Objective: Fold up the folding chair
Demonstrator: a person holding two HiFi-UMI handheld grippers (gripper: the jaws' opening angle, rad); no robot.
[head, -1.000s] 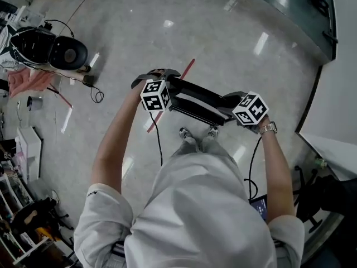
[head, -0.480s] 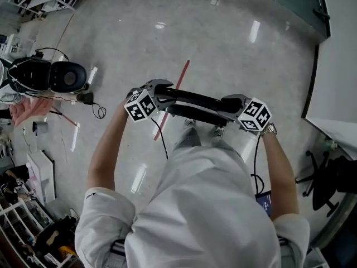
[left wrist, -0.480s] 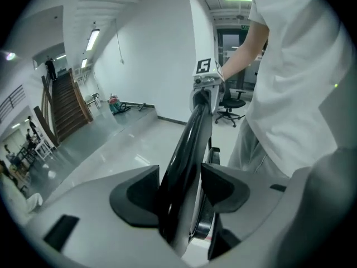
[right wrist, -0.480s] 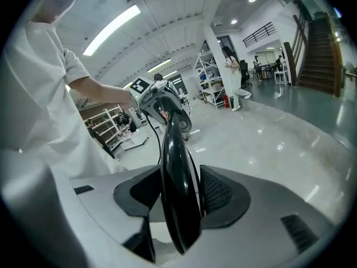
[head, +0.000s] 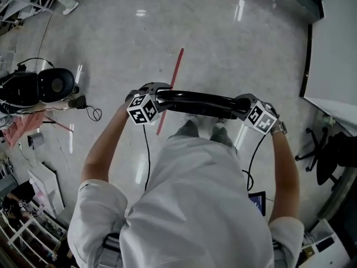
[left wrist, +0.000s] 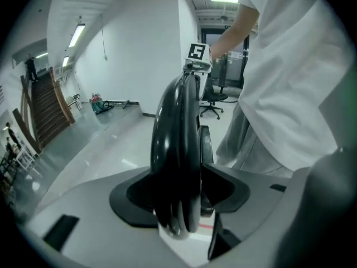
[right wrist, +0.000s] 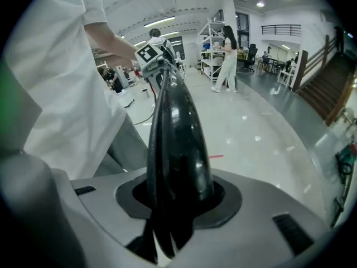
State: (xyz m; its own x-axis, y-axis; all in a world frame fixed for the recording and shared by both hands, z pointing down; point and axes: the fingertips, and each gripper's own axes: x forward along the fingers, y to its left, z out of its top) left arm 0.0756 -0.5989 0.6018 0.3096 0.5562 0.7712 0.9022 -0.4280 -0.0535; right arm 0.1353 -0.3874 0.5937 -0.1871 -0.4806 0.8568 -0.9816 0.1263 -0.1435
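Over glossy grey floor (head: 223, 43), left claw (head: 158, 95) and right claw (head: 241, 104) each clamp the black folding chair (head: 198, 101).

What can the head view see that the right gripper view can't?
Only the head view shows the black round machine and the pink cloth on the floor at the left. Only the right gripper view shows the tall shelves, a person in white standing beside them, and a staircase. Both show the black folding chair clamped in the right tool, the white shirt and a red strip on the floor.
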